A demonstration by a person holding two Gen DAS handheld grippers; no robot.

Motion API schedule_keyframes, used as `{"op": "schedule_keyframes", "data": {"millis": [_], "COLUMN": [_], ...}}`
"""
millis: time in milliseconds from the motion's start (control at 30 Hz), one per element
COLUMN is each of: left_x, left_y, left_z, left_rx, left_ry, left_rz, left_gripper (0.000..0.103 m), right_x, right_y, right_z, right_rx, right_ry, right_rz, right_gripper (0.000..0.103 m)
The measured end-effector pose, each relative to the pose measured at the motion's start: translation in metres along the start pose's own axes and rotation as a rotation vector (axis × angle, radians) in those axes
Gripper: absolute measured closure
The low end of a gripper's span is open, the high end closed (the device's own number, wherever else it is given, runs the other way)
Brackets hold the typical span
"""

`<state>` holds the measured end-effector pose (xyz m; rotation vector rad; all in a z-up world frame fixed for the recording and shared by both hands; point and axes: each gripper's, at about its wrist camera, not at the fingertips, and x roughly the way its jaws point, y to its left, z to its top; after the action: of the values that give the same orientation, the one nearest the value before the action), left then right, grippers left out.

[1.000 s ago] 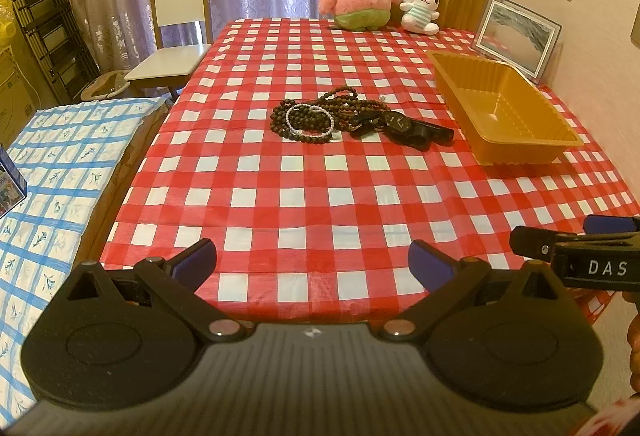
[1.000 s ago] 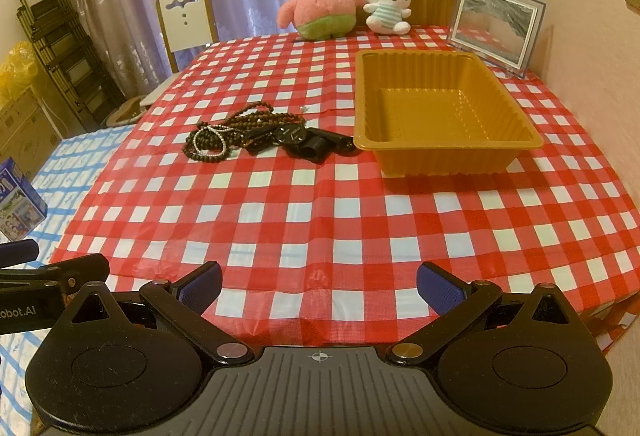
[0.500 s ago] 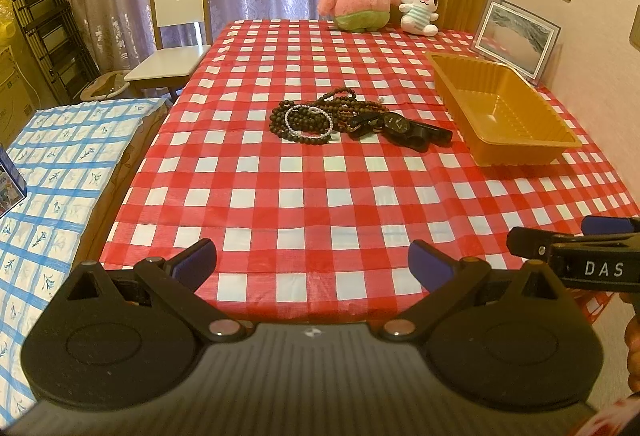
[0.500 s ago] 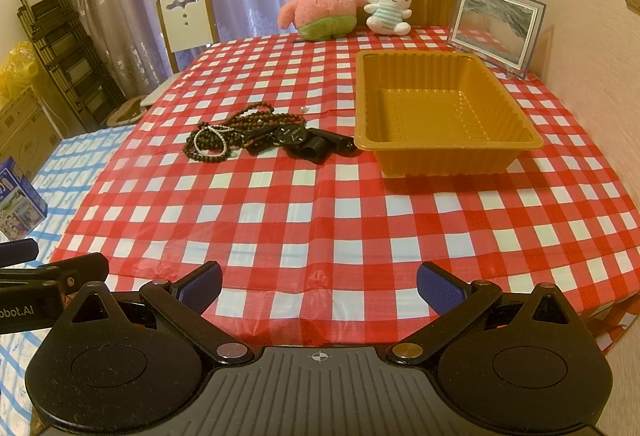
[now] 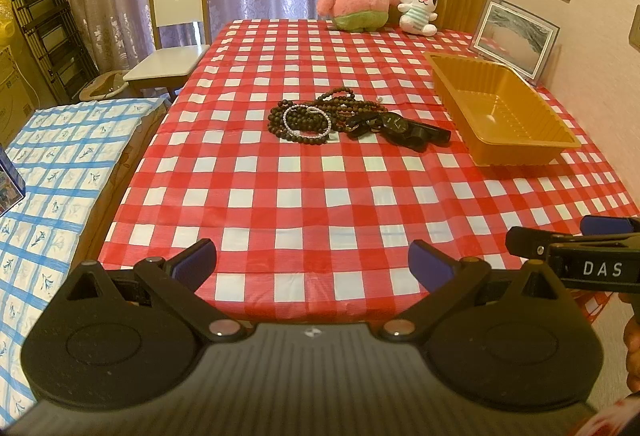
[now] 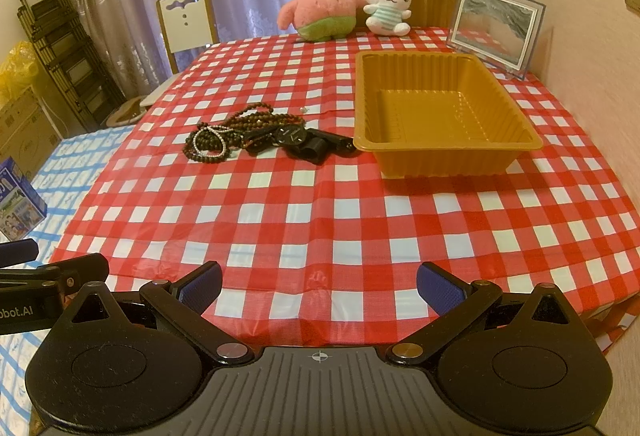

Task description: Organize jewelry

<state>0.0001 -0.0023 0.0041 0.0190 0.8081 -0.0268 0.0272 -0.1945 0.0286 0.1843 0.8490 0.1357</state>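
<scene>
Nothing has moved. Left gripper (image 5: 313, 260) and right gripper (image 6: 319, 283) hover released over the desk's (image 6: 320, 220) near edge. Beads (image 6: 224, 139) and watch (image 6: 292, 135) lie mid-desk, beside an empty tray (image 6: 444, 145).

"DAS" on right hand-held gripper (image 5: 600, 260), "obot.AI" on left hand-held gripper (image 6: 24, 310)

Tablecloth (image 6: 320, 195) is showing glossy, creased plastic sheeting. Tray (image 6: 444, 155) is presenting as ribbed, semi-gloss plastic. Beads (image 5: 304, 123) are looking like dark wood, one strand pearly. Watch (image 6: 294, 135) is appearing matt black. Toys (image 6: 320, 11) are reading as plush cloth.
</scene>
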Motion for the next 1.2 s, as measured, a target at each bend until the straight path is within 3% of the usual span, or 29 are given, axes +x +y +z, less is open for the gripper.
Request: {"op": "schedule_keyframes", "data": {"millis": [1200], "left_x": [0.006], "left_y": [-0.021], "left_z": [0.001], "left_rx": [0.000], "left_ry": [0.004], "left_rz": [-0.007], "left_gripper": [0.001], "right_x": [0.000], "right_y": [-0.001], "right_z": [0.002], "right_rx": [0.002], "right_ry": [0.002], "right_rz": [-0.003], "right_gripper": [0.000]}}
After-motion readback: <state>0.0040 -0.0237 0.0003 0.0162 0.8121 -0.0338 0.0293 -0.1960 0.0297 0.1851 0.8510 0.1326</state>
